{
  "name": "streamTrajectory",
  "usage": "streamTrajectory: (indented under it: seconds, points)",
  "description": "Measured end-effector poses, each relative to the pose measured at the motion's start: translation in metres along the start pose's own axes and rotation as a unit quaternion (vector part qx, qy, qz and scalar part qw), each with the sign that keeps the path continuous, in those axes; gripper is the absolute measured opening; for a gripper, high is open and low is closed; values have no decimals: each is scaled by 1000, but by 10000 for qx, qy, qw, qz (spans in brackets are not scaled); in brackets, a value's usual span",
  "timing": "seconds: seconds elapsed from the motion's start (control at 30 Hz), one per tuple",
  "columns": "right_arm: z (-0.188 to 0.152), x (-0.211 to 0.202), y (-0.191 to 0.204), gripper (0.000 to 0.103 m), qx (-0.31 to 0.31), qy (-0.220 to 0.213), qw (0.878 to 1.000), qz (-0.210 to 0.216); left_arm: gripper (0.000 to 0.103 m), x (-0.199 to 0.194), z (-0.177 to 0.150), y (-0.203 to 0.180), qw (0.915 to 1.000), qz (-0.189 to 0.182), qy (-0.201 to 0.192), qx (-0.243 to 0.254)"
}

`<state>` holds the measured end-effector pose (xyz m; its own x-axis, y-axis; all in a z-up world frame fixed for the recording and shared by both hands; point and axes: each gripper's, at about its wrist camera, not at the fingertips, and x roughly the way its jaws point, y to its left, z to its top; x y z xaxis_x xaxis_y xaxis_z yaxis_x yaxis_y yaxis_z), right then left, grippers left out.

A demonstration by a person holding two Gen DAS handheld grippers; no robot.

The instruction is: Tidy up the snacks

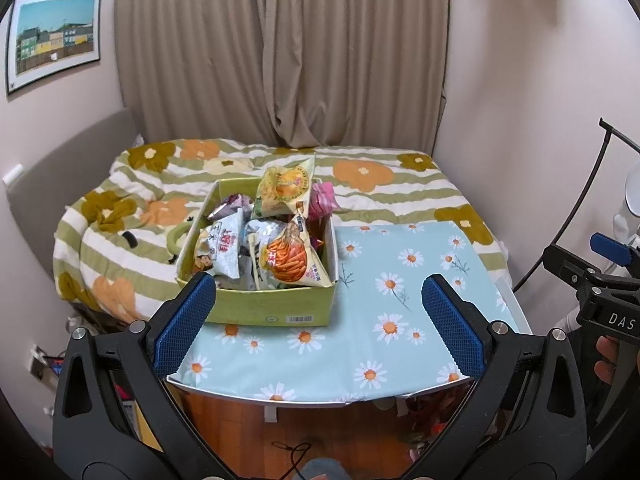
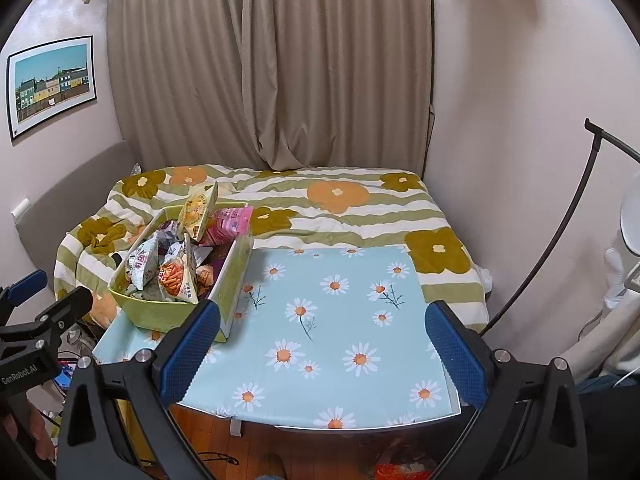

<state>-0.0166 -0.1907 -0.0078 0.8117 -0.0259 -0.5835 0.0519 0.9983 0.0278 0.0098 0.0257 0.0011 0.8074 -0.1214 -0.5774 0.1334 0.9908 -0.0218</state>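
Foil and paper snack packets [image 1: 260, 240] lay heaped in the open yellow-green cardboard box [image 1: 272, 308] on the daisy-print blue tablecloth [image 2: 344, 320], none loose outside; left gripper [image 1: 320, 324] and right gripper [image 2: 324, 344] hovered wide open, empty, fitting sorted or unsorted stock

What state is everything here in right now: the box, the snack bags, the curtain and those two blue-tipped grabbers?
Green box: open-topped, heaped with snacks.
Orange snack bag: sealed, puffed, on top of the pile.
Yellow snack bag: sealed, propped upright.
Curtain: drawn shut.
Left gripper: open, empty.
Right gripper: open, empty.
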Motion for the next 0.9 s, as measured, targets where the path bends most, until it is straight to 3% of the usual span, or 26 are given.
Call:
streamTrajectory:
  seconds: [0.9]
  points:
    - [2,3,3,102,72,23,9999,-113,102,6,0,-1,10000,-24,17,56]
